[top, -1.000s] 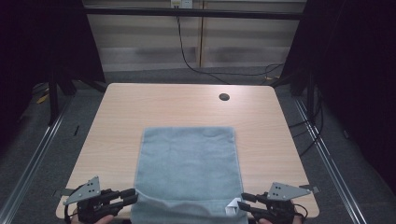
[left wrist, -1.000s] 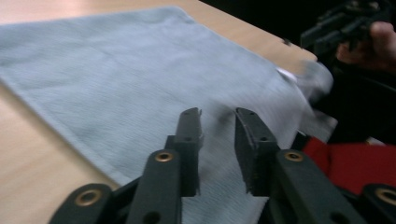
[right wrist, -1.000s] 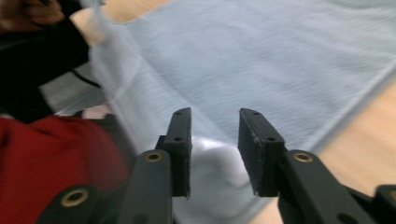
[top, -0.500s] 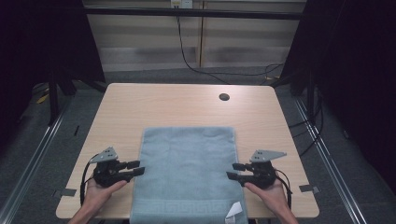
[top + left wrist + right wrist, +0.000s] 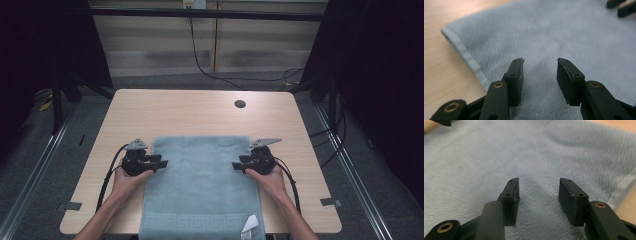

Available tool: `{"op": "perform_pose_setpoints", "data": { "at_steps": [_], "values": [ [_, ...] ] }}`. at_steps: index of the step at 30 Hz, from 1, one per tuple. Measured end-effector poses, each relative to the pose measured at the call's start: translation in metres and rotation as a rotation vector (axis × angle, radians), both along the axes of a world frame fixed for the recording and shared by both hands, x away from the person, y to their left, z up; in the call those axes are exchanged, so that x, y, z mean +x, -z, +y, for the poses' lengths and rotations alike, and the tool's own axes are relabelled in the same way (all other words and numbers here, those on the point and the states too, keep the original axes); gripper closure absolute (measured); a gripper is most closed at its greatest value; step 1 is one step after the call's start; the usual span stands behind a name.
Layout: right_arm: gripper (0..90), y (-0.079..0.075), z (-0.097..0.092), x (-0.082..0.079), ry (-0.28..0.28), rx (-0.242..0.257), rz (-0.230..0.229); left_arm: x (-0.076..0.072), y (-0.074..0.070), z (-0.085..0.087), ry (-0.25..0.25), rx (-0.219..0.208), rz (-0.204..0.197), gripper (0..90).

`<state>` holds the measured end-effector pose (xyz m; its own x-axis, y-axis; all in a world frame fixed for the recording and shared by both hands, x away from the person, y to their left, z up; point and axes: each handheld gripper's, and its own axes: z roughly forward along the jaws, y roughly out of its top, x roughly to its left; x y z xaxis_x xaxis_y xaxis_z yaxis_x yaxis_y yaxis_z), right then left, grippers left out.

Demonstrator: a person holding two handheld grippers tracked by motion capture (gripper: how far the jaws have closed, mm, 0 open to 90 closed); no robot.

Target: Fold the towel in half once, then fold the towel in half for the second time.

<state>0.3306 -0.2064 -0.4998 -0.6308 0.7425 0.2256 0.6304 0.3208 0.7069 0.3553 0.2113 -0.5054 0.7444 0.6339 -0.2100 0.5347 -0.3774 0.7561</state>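
Observation:
A grey-blue towel (image 5: 200,185) lies flat on the wooden table (image 5: 190,115), its near end reaching the table's front edge. My left gripper (image 5: 162,162) sits at the towel's left edge, pointing inward. My right gripper (image 5: 235,165) mirrors it at the right edge. In the left gripper view the left gripper (image 5: 540,61) hovers low over the towel (image 5: 564,32) with only air between its pads. The right gripper (image 5: 539,180) stands the same over the towel (image 5: 499,152). Both pairs of jaws have just been opening; both are open.
A dark round hole (image 5: 240,104) sits in the table near its far edge. A white label (image 5: 248,225) sticks out at the towel's near right corner. Bare wood flanks the towel on both sides. Black frame posts and cables stand around the table.
Both hands have moved from the towel's near corners forward along its sides to about its upper half. Both pairs of jaws stand wider than before. The towel lies as it did.

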Motion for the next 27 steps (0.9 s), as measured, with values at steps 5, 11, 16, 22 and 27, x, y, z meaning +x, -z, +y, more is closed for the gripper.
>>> {"op": "perform_pose_setpoints", "data": {
  "at_steps": [5, 11, 16, 22, 27],
  "values": [
    [51.3, 0.001, 0.002, -0.004, -0.01, -0.044, -0.008, -0.009, 0.003, 0.002, 0.009, -0.009, -0.02, 55.2],
    [51.0, 0.0, 0.0, -0.021, -0.023, -0.044, 0.001, -0.027, 0.002, 0.003, 0.055, -0.004, -0.014, 55.6],
    [51.2, 0.0, -0.002, -0.041, -0.013, -0.036, 0.007, -0.038, 0.0, 0.001, 0.063, 0.012, -0.014, 55.4],
    [51.6, -0.001, -0.005, -0.058, -0.037, -0.049, 0.002, -0.053, -0.001, 0.0, 0.083, 0.017, 0.002, 56.7],
    [51.6, -0.003, -0.007, -0.073, -0.058, -0.048, 0.015, -0.069, -0.004, 0.001, 0.116, 0.023, 0.029, 56.5]
  ]
}}
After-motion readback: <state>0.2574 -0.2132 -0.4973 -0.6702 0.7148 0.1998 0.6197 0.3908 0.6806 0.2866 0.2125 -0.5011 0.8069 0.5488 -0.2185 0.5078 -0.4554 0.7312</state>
